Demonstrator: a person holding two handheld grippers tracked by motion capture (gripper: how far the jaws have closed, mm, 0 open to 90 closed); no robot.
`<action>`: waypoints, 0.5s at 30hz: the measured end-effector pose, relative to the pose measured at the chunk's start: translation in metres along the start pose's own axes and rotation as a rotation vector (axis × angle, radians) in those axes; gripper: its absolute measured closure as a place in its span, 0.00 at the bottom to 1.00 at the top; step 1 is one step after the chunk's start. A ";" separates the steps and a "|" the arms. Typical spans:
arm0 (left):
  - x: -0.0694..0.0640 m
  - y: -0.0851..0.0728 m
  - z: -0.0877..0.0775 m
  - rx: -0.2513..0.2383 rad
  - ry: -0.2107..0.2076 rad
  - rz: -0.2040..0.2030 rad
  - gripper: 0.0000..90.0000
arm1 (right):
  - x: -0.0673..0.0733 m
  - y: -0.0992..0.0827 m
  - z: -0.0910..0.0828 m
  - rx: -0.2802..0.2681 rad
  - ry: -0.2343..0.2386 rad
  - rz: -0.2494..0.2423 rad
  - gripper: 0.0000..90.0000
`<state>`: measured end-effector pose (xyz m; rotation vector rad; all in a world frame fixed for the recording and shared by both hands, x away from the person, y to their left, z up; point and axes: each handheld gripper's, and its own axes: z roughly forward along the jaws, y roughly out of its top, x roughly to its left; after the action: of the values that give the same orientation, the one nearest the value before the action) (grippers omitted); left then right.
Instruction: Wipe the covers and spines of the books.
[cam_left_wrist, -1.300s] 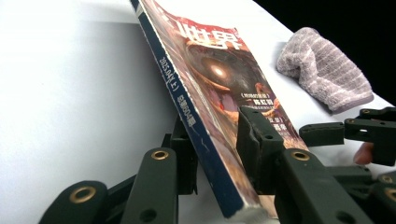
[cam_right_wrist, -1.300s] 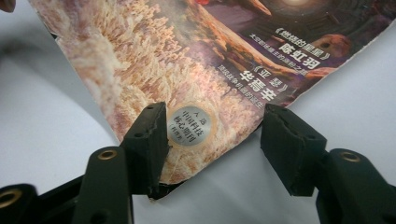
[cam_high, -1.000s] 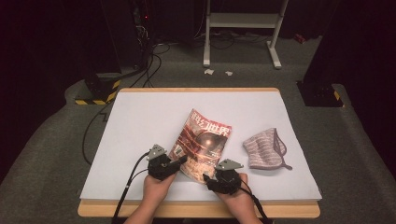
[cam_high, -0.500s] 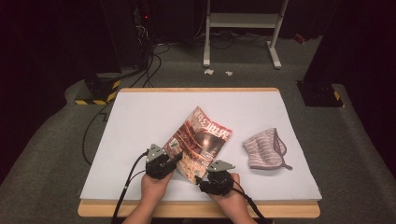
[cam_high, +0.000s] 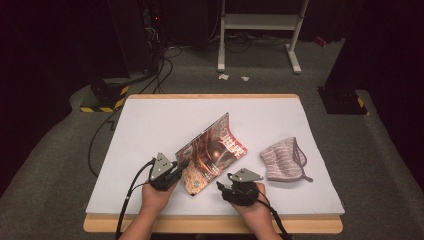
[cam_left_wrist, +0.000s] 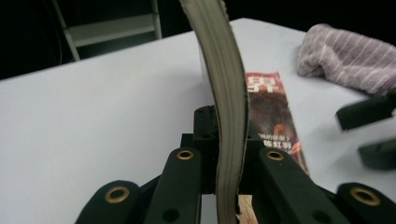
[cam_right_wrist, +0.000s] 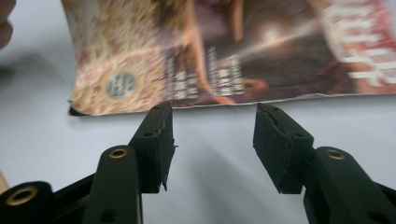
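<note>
At the table's near edge: left gripper (cam_left_wrist: 219, 163), jaws just closed, clamped on the magazine (cam_high: 212, 152), whose left side had lifted off the white table (cam_high: 150, 125); lifting begun. Right gripper (cam_right_wrist: 212, 140), jaws narrowing yet apart, empty, just before its lower edge.

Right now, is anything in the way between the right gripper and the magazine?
Nothing visible. The right gripper stands open just short of the magazine, with bare table between its jaws. The cloth lies off to its side.
</note>
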<state>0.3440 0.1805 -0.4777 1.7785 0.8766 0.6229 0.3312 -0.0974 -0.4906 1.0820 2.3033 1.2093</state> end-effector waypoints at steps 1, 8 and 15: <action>0.000 -0.005 0.001 0.000 0.006 -0.009 0.93 | -0.004 -0.001 -0.003 -0.008 -0.011 0.008 0.52; 0.001 -0.019 0.002 0.008 -0.008 -0.019 0.92 | -0.033 -0.004 -0.021 -0.048 -0.093 0.042 0.50; -0.001 -0.021 0.002 0.007 -0.008 -0.004 0.92 | -0.067 -0.007 -0.045 -0.070 -0.225 0.054 0.45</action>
<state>0.3390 0.1834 -0.4983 1.7844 0.8777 0.6102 0.3461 -0.1756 -0.4737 1.1965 2.0607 1.1155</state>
